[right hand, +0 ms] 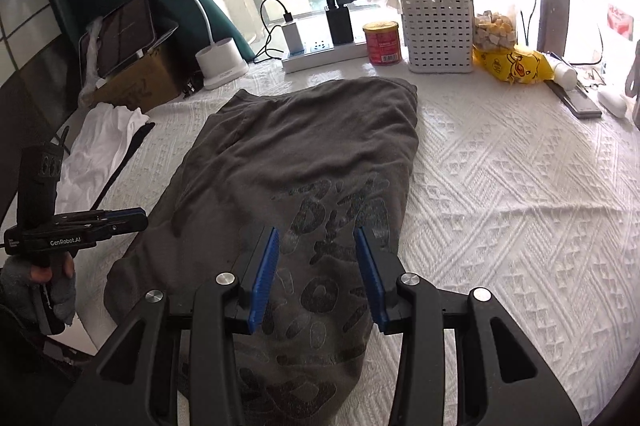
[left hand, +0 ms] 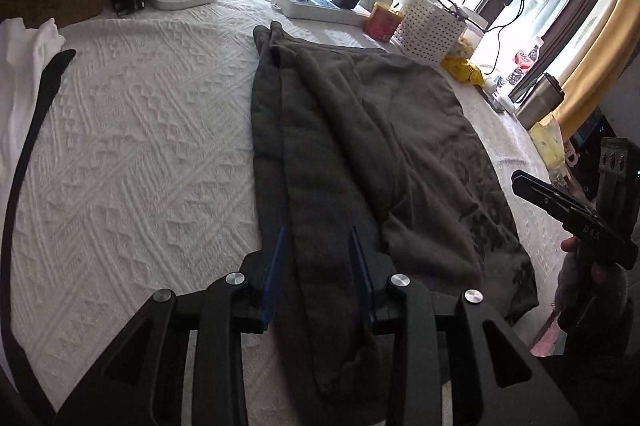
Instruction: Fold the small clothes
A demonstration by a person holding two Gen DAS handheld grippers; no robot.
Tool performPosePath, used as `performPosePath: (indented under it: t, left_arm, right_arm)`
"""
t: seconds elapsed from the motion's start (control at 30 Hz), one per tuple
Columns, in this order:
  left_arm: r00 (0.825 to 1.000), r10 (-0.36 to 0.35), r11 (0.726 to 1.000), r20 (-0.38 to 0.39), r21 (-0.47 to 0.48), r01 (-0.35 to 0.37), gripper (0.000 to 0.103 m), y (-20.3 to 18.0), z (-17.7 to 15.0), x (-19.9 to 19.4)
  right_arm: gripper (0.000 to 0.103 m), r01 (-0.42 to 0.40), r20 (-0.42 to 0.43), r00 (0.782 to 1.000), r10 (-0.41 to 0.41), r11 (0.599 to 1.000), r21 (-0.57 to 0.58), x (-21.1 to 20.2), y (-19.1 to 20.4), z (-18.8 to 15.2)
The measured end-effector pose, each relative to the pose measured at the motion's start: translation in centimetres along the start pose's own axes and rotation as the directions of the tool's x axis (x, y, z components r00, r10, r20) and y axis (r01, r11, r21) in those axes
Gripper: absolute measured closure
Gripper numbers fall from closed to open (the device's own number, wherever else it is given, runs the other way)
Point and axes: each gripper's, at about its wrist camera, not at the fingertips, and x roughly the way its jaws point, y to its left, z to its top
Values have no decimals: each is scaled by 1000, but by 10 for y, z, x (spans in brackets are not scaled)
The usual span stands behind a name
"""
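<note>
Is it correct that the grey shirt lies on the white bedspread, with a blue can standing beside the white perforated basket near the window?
Not quite: the can is red with a gold lid, not blue. The right wrist view shows it clearly, standing just left of the white perforated basket near the window. The rest holds: the grey shirt lies on the white bedspread.

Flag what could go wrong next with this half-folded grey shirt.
1. The folded-over strip along the grey shirt lies loose and uneven; the open left gripper above it could drag it askew.
2. The shirt's far edge sits close to the red can and white basket; a long pull might nudge them.
</note>
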Motion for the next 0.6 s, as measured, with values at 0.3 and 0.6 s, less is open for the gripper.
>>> performPosePath:
  t: [0.3,0.6]
  left_arm:
    - [1000,19,1000,-14,3,-19,71,-8,-26,-5]
    - [1000,21,1000,5,16,-21,71,-14,-42,-10]
  right_arm:
    - [60,15,11,1000,-15,1000,24,-16,-5,-21]
    - [60,4,20,1000,-4,1000,26,-25,-4,-33]
